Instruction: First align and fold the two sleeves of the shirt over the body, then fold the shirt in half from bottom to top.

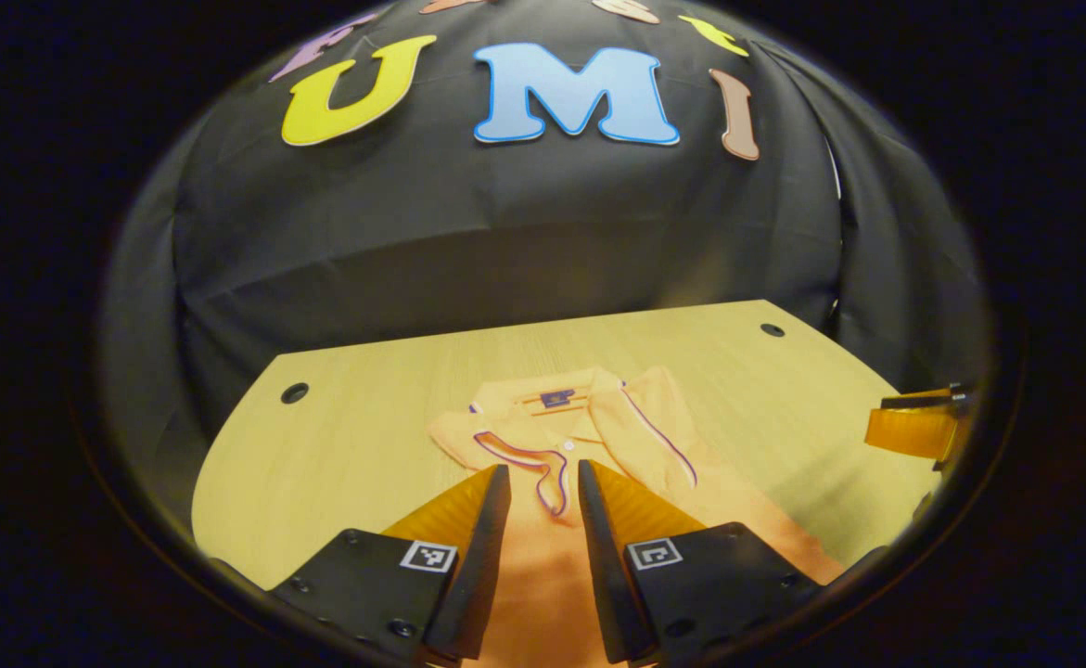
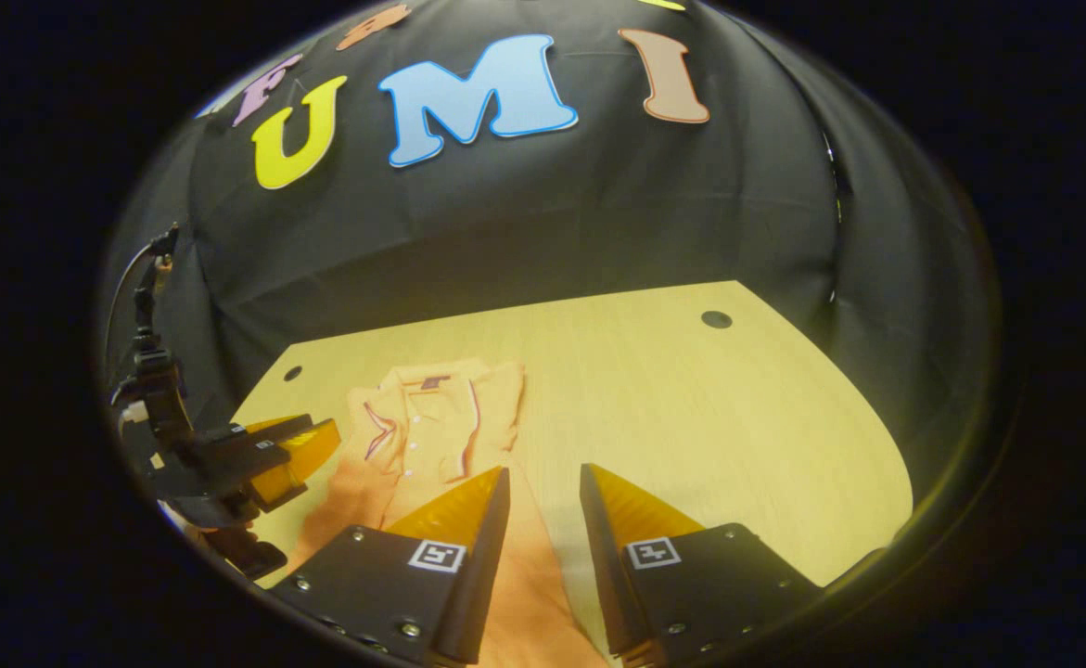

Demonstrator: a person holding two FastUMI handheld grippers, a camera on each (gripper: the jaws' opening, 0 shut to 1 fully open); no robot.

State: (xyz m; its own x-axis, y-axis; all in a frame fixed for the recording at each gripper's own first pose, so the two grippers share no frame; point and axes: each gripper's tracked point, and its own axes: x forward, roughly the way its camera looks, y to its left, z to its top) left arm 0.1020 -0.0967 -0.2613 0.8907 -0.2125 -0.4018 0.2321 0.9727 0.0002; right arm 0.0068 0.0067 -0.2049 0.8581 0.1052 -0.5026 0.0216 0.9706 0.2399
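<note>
Black cloth closes the booth behind a pale wooden surface point(image 1: 338, 445) with small round holes near its far corners. The orange shirt point(image 1: 552, 436) lies flat on that surface, collar toward the cloth wall, buttons facing up, with thin dark piping along the placket and the sleeve edges.

In the left gripper view, your left gripper point(image 1: 544, 496) hangs over the shirt's lower body, just short of the placket. Its fingers stand apart with a narrow gap between them, and the shirt fabric shows through that gap; they clasp nothing. The sleeve point(image 1: 640, 422) to the right of the collar is already folded in over the body, its piped edge running diagonally down from the collar. On the other side of the collar, the shoulder point(image 1: 454, 436) still spreads out onto the wood. Past the shirt's right edge, your other gripper shows as a wedge above bare surface.

In the right gripper view, your right gripper point(image 2: 544, 496) hovers above the shirt's near right edge, its fingers released and parted, one over the fabric and one over bare wood. Nothing sits between them. From here the shirt point(image 2: 431, 417) stretches away toward the wall, and your left gripper point(image 2: 306, 445) hovers at the shirt's far side, near its shoulder.
</note>
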